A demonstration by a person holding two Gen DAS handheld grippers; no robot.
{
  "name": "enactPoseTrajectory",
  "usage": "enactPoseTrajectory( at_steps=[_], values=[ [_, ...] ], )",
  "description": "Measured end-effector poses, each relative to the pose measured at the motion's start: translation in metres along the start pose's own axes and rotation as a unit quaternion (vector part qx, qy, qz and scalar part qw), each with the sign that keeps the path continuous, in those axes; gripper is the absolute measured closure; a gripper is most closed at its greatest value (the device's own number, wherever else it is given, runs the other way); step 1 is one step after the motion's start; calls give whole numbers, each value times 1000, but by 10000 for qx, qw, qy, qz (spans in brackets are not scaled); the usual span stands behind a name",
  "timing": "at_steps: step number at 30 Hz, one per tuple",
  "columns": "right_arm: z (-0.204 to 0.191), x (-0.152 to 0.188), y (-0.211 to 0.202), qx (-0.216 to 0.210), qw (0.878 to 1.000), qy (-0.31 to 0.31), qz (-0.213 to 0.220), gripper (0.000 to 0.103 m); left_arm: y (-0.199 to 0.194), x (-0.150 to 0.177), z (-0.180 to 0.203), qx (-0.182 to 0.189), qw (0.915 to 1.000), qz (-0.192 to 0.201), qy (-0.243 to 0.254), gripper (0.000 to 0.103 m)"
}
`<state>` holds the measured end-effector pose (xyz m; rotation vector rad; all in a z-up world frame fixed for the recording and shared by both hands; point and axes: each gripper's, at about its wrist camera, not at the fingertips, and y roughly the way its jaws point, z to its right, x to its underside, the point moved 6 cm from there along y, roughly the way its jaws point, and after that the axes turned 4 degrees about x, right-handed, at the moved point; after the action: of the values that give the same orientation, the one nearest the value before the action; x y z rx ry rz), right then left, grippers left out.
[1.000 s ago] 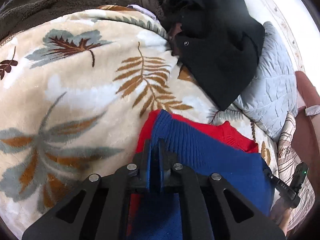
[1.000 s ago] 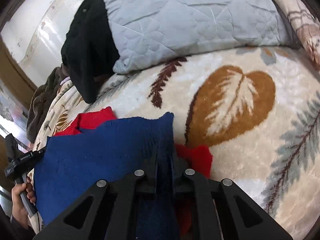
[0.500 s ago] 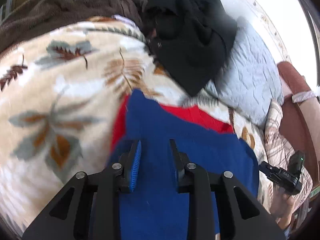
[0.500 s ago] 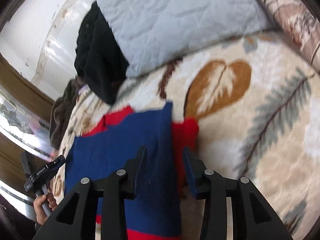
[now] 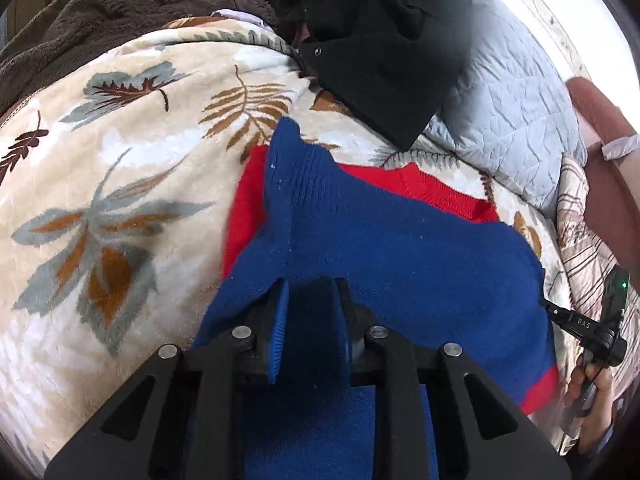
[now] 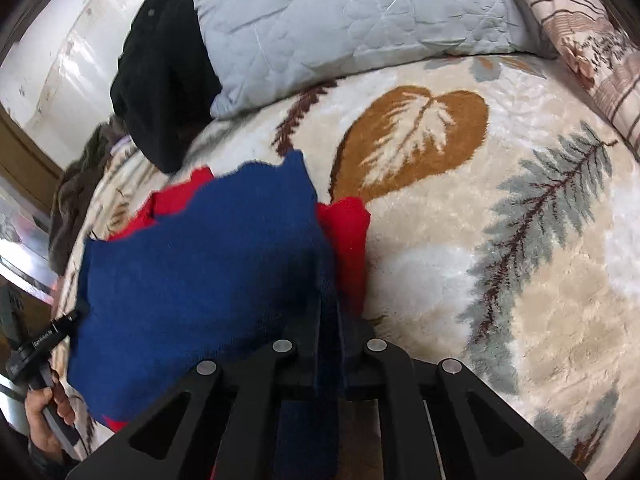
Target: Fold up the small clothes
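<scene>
Since a moment ago the left gripper (image 5: 310,328) stands half open astride the sweater (image 5: 392,264) while the right gripper (image 6: 330,332) has re-closed, pinching its blue edge, suggesting another fold; beyond the sweater, a black garment (image 5: 380,60) and pillow (image 6: 352,20) lie clear.

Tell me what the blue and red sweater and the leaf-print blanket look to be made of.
The sweater looks like knitted yarn, wool or acrylic: ribbed rows show near its blue corner, matte with small lint specks. The blanket looks like plush fleece, probably synthetic: short fuzzy pile with a slight sheen.
</scene>
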<state>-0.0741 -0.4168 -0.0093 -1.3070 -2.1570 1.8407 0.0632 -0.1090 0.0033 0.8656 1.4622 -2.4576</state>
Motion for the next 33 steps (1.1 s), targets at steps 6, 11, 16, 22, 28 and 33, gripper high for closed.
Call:
enactPoseTrajectory(
  at_steps=[6, 11, 16, 22, 28, 33],
  values=[
    [5, 34, -30, -115, 9992, 220, -301, 48, -24, 7, -3, -26, 9999, 9, -114, 82],
    [-6, 42, -19, -221, 9979, -32, -610, 93, -14, 22, -17, 35, 9988, -63, -483, 82],
    [-15, 41, -30, 435, 9978, -406, -303, 81, -22, 18, -24, 262, 9957, 75, -887, 87],
    [-82, 4, -53, 390, 9959, -735, 367, 70, -43, 34, -23, 344, 9907, 50, -1317, 82],
    [-220, -8, -11, -599, 9855, -1585, -121, 69, -46, 44, -37, 343, 9889, -183, -1433, 82],
    [-321, -8, 38, -884, 9729, -2086, -454, 65, -54, 40, -39, 426, 9885, -165, -1441, 80]
  ],
)
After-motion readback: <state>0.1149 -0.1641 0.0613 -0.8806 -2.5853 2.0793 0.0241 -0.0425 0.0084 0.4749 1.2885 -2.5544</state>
